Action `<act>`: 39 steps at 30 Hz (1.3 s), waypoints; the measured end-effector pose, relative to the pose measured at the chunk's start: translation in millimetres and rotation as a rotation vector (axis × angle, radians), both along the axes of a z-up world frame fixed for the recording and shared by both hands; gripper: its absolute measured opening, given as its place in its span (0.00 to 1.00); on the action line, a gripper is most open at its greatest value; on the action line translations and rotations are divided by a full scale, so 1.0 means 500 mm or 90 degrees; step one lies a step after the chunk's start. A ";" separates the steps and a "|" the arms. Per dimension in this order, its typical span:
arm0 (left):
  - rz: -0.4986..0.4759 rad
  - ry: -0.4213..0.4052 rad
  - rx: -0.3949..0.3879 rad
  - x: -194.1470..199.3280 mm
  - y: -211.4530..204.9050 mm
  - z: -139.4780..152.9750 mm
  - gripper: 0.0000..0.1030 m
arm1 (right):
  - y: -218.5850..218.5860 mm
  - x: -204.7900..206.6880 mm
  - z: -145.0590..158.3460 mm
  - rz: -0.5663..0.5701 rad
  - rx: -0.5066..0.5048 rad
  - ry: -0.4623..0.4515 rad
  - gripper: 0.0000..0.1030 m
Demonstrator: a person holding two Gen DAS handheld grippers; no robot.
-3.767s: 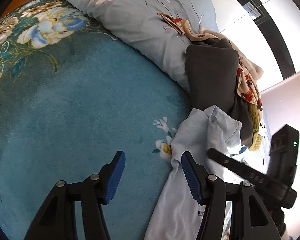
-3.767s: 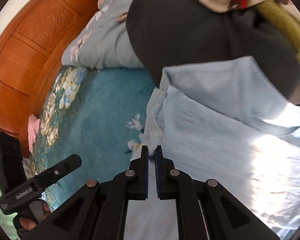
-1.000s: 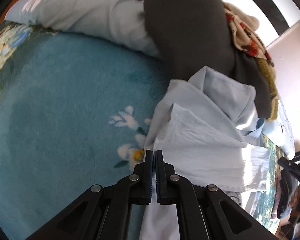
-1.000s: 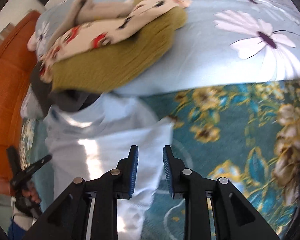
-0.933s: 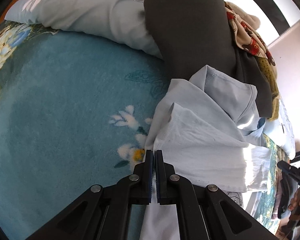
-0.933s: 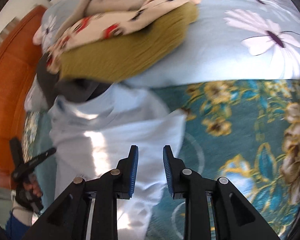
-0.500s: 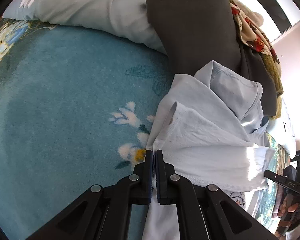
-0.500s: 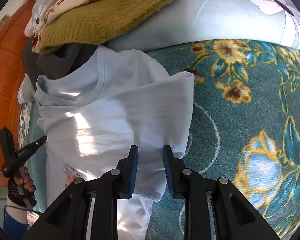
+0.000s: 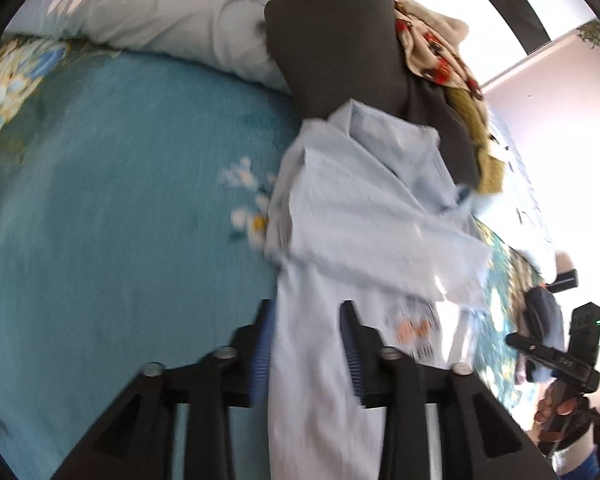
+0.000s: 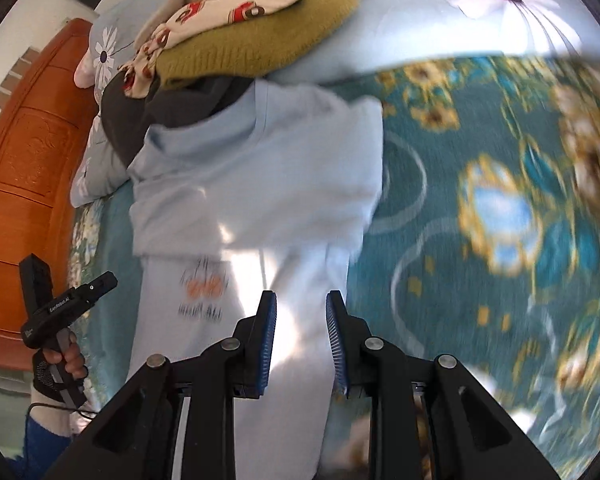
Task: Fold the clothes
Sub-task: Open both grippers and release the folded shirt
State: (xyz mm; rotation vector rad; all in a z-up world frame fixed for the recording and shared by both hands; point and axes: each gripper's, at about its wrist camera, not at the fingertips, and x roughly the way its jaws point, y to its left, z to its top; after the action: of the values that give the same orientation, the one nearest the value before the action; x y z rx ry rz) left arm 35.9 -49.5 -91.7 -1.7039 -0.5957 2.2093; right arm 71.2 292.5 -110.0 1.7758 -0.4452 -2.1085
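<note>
The shirt (image 10: 256,176) lies on the blanket (image 10: 480,208), sleeves folded inward, collar against the clothes pile (image 10: 260,36). Left gripper (image 9: 306,344): jaws have just been opening, empty, above the shirt. Right gripper (image 10: 300,332): jaws parted, empty.

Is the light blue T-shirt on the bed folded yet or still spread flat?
Partly folded: the light blue T-shirt has both sleeves turned in over its chest; the lower body still lies unfolded on the teal bedspread.

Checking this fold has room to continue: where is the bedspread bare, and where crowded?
Bare: the teal bedspread left of the light blue T-shirt, below the floral pillow; also the flowered stretch right of the shirt. Crowded: the clothes pile overlapping the shirt's top.
</note>
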 end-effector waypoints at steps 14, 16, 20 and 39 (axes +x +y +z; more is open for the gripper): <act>-0.002 -0.118 0.034 0.155 -0.010 -0.059 0.43 | -0.013 0.104 -0.094 0.017 0.050 -0.130 0.25; -0.003 -0.127 0.044 0.167 -0.016 -0.062 0.47 | -0.008 0.106 -0.103 0.013 0.052 -0.146 0.25; -0.003 -0.142 0.076 0.185 -0.021 -0.071 0.50 | -0.015 0.112 -0.116 0.028 0.062 -0.165 0.25; 0.035 -0.050 0.222 0.167 0.016 -0.030 0.04 | 0.025 0.110 -0.083 0.021 -0.027 -0.130 0.02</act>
State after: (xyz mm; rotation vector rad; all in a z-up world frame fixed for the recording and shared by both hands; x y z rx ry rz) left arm 119.2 -41.4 -106.5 -1.6113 -0.9925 1.9382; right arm 126.3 305.0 -151.4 1.9686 -0.5068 -1.8890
